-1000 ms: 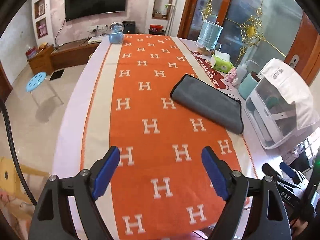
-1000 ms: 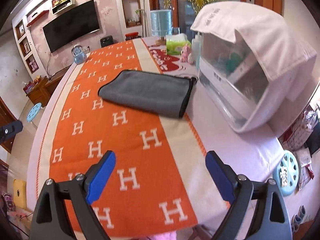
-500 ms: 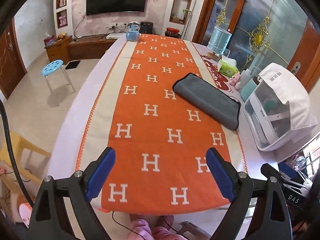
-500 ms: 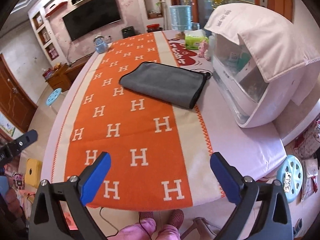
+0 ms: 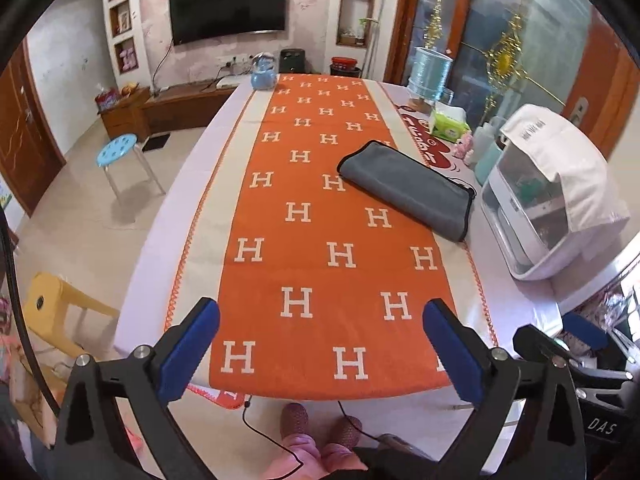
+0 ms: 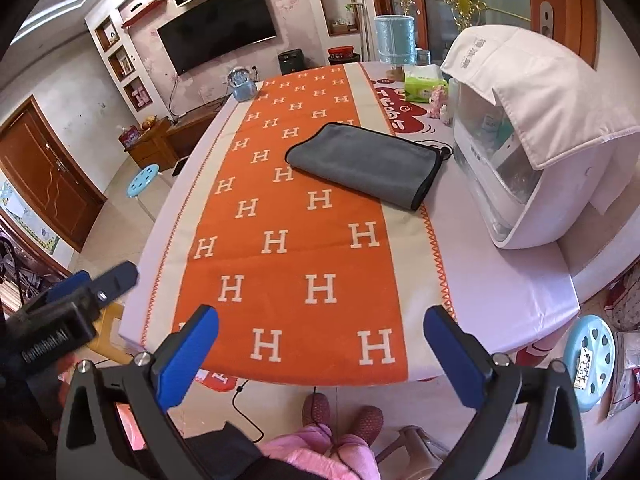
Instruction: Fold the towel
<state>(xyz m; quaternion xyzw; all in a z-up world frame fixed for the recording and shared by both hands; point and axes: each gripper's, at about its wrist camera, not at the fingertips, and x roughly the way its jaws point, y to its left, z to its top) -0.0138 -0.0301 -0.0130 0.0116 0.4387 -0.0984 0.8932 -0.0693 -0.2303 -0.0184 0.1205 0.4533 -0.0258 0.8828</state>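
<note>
A grey towel (image 5: pixel 408 188) with a dark edge lies folded flat on the orange H-patterned table runner (image 5: pixel 320 256), toward the right side of the table; it also shows in the right wrist view (image 6: pixel 364 164). My left gripper (image 5: pixel 320 354) is open and empty, held high above the table's near edge, far from the towel. My right gripper (image 6: pixel 320 356) is open and empty, also over the near edge. The left gripper's body (image 6: pixel 60 316) shows at the left of the right wrist view.
A white covered appliance (image 5: pixel 552 192) stands on the table right of the towel. A tissue pack (image 5: pixel 448 124), bottles and a water jug (image 5: pixel 432 72) sit behind it. A blue kettle (image 5: pixel 262 76) is at the far end. Stools (image 5: pixel 120 152) stand on the floor.
Both grippers have pulled back and up from the table, so the near table edge and the person's feet now show. The towel has not moved. Both grippers stay open.
</note>
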